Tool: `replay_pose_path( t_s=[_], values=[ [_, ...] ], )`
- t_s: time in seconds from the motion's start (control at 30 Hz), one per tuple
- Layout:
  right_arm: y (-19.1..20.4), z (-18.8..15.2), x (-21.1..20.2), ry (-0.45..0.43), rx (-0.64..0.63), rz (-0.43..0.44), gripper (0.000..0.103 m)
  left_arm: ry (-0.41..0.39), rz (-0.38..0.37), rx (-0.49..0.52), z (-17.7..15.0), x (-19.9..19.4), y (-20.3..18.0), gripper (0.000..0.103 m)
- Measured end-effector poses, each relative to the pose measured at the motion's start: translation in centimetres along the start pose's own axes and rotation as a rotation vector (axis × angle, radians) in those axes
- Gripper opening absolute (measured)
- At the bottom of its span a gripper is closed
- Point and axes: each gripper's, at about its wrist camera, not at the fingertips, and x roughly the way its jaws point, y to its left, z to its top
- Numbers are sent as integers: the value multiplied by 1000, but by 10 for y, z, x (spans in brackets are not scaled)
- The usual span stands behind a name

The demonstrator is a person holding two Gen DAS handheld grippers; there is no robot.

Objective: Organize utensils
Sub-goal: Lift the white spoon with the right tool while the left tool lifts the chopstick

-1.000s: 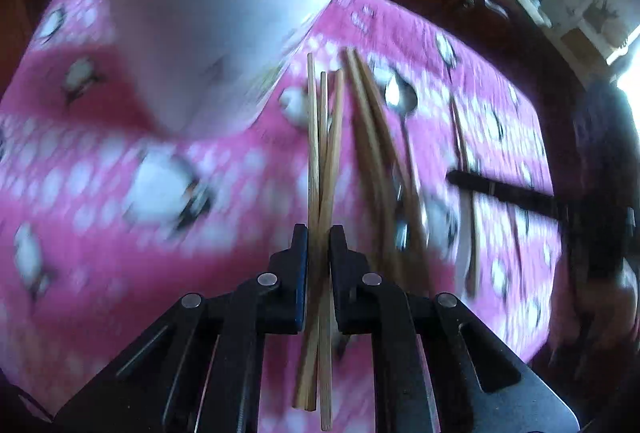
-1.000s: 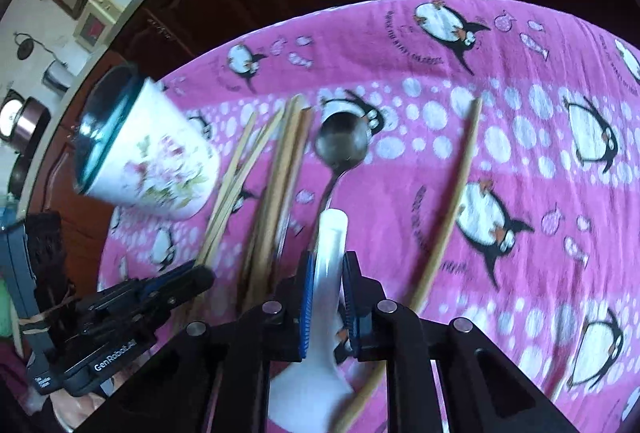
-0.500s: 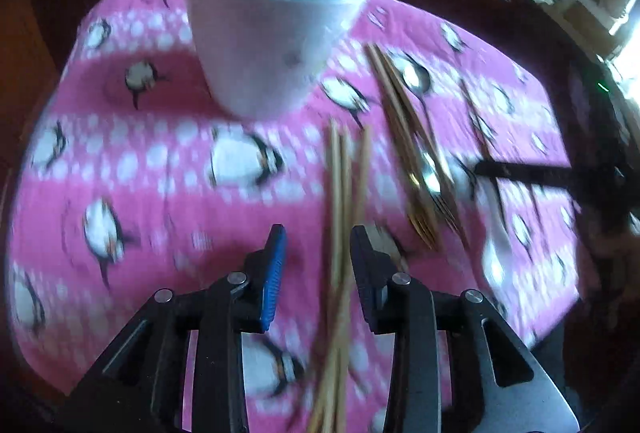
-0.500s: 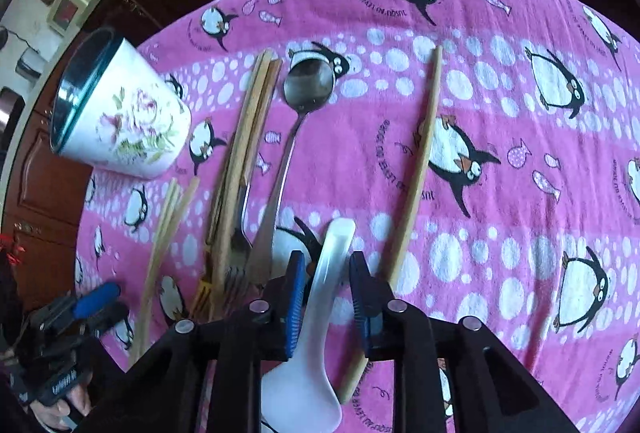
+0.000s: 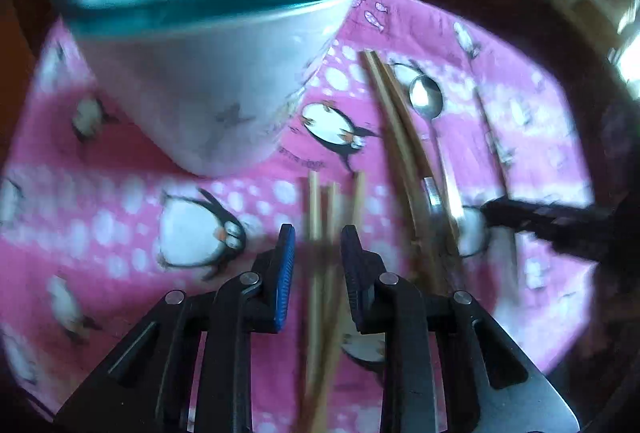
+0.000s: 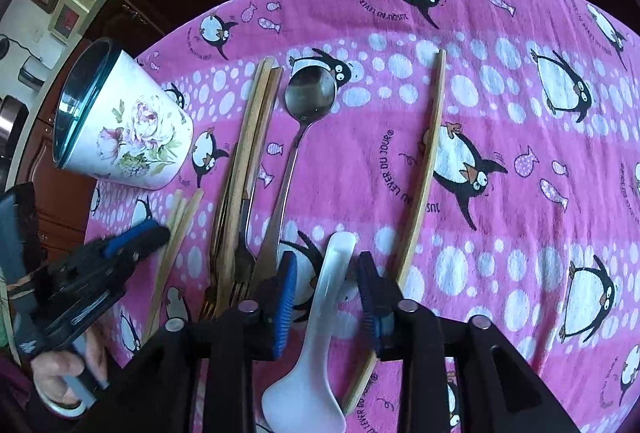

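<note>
The left gripper has its jaws apart and closing around three thin chopsticks lying on the pink penguin cloth of the surface, near the floral cup at its left edge. The right gripper jaws are opening around the white spoon, not pressing it

both my wrist views look steeply down along their jaws, close over the pink cloth. my left sits nearest the cup; both share it, the chopsticks and the metal spoon.
</note>
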Motion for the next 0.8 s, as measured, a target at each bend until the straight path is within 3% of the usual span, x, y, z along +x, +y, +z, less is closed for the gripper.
replay_pose_path(
  t_s=[0.03,0.13,0.43,0.53,0.6,0.67,0.7,0.77,0.8],
  values=[
    [0,1,1,-1,2,3,30,7,34,9,0,3,-2,23],
    [1,1,0,-4,0,5,30,11,2,-36,1,3,9,23],
    [0,0,-3,-3,9,16,30,16,14,21,-3,7,8,23],
    [5,-1,-3,-2,-14,10,30,23,-9,-27,8,14,12,22],
    [7,-1,-2,1,-22,-1,30,30,-8,-7,9,14,10,19],
    [8,0,4,12,-29,-24,30,23,9,52,5,13,3,6],
    [8,0,8,16,-30,-28,30,24,3,59,7,14,0,6],
    [13,1,10,-3,-56,-42,26,11,-27,16,6,7,8,6],
    [15,1,10,-3,-72,-47,16,-1,-41,-7,5,2,12,6]
  ],
)
